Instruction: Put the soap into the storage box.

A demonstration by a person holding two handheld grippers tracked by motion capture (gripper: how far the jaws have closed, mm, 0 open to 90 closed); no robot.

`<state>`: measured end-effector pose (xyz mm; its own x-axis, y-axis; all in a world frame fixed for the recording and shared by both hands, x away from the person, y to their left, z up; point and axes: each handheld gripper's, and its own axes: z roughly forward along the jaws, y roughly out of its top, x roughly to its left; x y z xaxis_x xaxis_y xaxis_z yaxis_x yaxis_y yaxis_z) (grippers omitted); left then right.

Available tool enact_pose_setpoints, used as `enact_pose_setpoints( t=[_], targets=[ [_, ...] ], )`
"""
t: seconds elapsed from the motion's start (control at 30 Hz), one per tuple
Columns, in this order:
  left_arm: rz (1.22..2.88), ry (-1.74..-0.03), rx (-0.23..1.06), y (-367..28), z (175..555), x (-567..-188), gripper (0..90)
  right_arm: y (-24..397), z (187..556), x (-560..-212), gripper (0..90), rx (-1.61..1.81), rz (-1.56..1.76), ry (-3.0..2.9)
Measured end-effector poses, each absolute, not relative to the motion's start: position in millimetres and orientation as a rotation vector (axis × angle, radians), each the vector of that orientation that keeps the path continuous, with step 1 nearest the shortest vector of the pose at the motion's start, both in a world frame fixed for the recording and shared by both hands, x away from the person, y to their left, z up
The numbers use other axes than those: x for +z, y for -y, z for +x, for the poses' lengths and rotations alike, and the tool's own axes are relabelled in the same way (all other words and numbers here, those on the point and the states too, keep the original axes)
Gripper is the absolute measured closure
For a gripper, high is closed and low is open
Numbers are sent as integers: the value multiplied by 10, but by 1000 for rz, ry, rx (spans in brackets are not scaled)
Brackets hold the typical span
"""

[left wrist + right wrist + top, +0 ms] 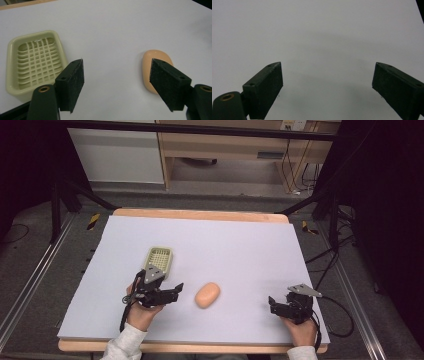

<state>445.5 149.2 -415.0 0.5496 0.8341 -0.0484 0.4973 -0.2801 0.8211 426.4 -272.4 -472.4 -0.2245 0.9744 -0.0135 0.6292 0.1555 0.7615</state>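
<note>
left gripper (176, 290): held in the person's left hand (142, 312) at the near left of the table; its jaws stand apart with nothing between them, pointing toward the soap. in the left gripper view (116, 85) bare table shows in the gap between the two black pads.
right gripper (272, 302): held in the right hand (302, 330) at the near right of the table, well apart from the soap; jaws spread wide and empty, seen in the right gripper view (327, 86) over plain table surface.
soap (207, 294): a peach-coloured, rounded bar lying flat on the table, near the middle and toward the near edge, just beside the left gripper's jaw tips but not touched by them. in the left gripper view (152, 62) it lies behind the right-hand pad, which hides part of it.
soap dish (159, 259): pale yellow-green, rectangular with rounded corners and a slotted grid floor, empty; it sits on the table beyond the left gripper, apart from the soap. in the left gripper view (35, 62) it lies at the left, partly behind the left-hand pad.
table (240, 250): covered by a pale lavender-white sheet with a wooden edge showing at the far and near sides.
sleeves: light grey cuffs at the bottom of the high view.
</note>
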Motion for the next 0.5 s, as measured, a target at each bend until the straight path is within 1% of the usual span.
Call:
enact_pose_setpoints(
  t=[0.2, 0.5],
  targets=[
    [1976, -1046, 492, -1317, 4472, -4155, 278, 2725, 4261, -4724, 99, 875, 1517, -1921],
    [2012, -1006, 484, -1175, 4482, -4172, 297, 2726, 4261, -4721, 99, 877, 1523, -1918]
  ],
)
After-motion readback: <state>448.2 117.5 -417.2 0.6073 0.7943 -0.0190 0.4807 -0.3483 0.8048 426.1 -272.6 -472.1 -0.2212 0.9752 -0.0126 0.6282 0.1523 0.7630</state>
